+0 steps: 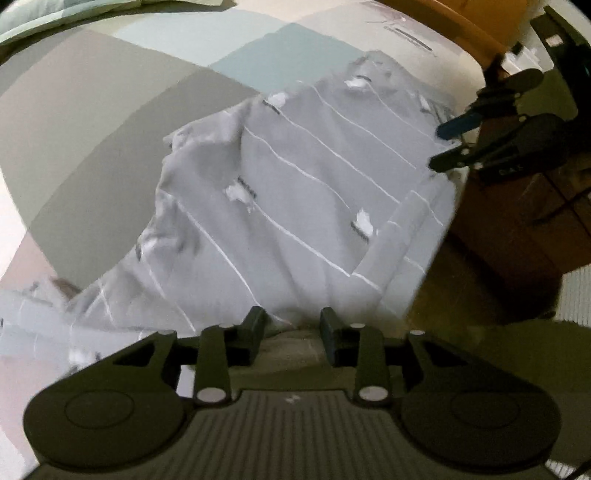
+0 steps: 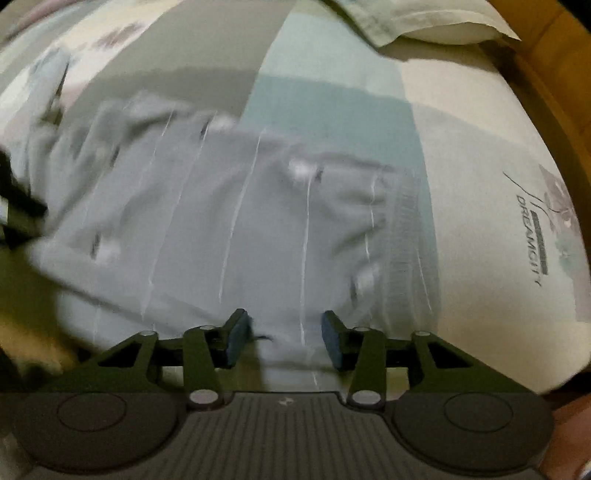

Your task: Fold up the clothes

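Fingers of our left gripper [image 1: 291,328] stand parted at the near hem of the grey striped garment [image 1: 295,192], with cloth bunched in the gap between them but not pinched. Our right gripper [image 2: 284,338] looks the same in its own view: jaws apart, the garment's edge lying between the blue pads [image 2: 236,339], nothing clamped. In the left view we also see it at the garment's far right edge, by the ribbed cuff [image 1: 417,221], where the bed [image 1: 110,129] drops away.

Beyond the fingers, the garment lies spread on the patchwork bedcover, one layer doubled over along the right side and a rumpled flap [image 1: 207,136] on the left. Farther off sits a pillow [image 2: 424,22].

We judge that we are mid-fold, at an edge, either about to take hold of it or just letting it go; the blur in the right view does not settle which. Any further fold would need both edges squared and the rumpled flap smoothed flat.
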A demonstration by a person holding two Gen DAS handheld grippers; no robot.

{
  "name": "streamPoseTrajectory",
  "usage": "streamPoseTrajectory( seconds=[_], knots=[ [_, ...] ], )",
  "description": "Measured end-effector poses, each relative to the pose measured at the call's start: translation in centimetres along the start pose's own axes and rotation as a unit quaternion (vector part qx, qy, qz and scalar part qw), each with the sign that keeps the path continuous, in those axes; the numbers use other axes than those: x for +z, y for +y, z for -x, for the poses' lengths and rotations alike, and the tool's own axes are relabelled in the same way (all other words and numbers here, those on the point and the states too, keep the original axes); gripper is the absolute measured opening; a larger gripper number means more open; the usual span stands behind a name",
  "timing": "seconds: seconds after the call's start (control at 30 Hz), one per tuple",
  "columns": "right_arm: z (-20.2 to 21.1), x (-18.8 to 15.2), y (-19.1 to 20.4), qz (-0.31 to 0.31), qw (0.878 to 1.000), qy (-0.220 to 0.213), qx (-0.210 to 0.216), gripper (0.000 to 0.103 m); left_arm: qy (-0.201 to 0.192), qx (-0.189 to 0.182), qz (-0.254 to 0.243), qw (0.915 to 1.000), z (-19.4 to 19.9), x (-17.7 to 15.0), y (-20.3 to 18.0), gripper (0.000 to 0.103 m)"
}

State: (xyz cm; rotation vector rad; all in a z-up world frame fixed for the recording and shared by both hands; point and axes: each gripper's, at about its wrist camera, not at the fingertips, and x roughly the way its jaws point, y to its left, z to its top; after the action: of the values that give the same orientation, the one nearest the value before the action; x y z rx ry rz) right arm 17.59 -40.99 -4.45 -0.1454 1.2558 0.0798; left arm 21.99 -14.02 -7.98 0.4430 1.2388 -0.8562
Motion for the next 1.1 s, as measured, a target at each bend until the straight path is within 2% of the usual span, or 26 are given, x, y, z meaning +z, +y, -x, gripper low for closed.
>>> streamPoseTrajectory(
  seconds=[0.07, 0.17, 0.3, 0.4, 0.47, 0.57, 0.73, 0.8, 0.93, 1.0, 1.1],
  knots=[
    [0.1, -1.1, -0.2, -0.001, 1.000, 0.015, -0.005, 0.057, 0.018, -0.012, 0.002, 0.9998, 0.4, 0.3, 0.3, 0.033],
    [0.3, -2.5, -0.7, -0.009, 0.999, 0.031, -0.010, 0.057, -0.013, -0.030, -0.002, 0.9995, 1.5, 1.6, 0.6, 0.033],
    [1.7, -1.7, -2.3, -0.075, 0.997, -0.013, -0.001, 0.057, -0.048, -0.044, -0.011, 0.9978, 1.3, 3.3, 0.4, 0.036],
    [0.9, -1.1, -2.8, -0.155, 0.987, -0.007, 0.039, 0.057, -0.042, -0.067, 0.002, 0.9969, -0.1, 3.7, 0.0, 0.036],
    [0.5, -1.6, -3.7, -0.239, 0.968, 0.008, 0.080, 0.057, -0.035, -0.074, -0.020, 0.9964, -0.6, 3.5, -0.6, 0.036],
    [-0.2, -3.9, -5.4, -0.347, 0.929, 0.027, 0.123, 0.057, -0.025, -0.081, -0.063, 0.9944, -1.2, 3.2, -1.5, 0.036],
    [-1.3, -6.4, -8.1, -0.459, 0.870, 0.019, 0.179, 0.055, -0.006, -0.081, -0.132, 0.9880, -2.1, 2.8, -2.5, 0.034],
    [-1.6, -7.0, -8.8, -0.486, 0.853, 0.020, 0.191, 0.055, 0.004, -0.092, -0.137, 0.9863, -2.1, 2.9, -2.5, 0.033],
    [-2.0, -7.8, -9.6, -0.518, 0.828, 0.012, 0.217, 0.055, 0.024, -0.122, -0.164, 0.9787, -1.9, 3.0, -3.1, 0.033],
    [-2.1, -7.9, -9.8, -0.526, 0.819, 0.005, 0.228, 0.055, 0.024, -0.115, -0.169, 0.9785, -1.8, 3.0, -3.0, 0.033],
    [-2.4, -7.5, -9.4, -0.523, 0.819, 0.005, 0.236, 0.055, 0.031, -0.122, -0.135, 0.9829, -2.4, 3.5, -2.0, 0.033]
  ],
)
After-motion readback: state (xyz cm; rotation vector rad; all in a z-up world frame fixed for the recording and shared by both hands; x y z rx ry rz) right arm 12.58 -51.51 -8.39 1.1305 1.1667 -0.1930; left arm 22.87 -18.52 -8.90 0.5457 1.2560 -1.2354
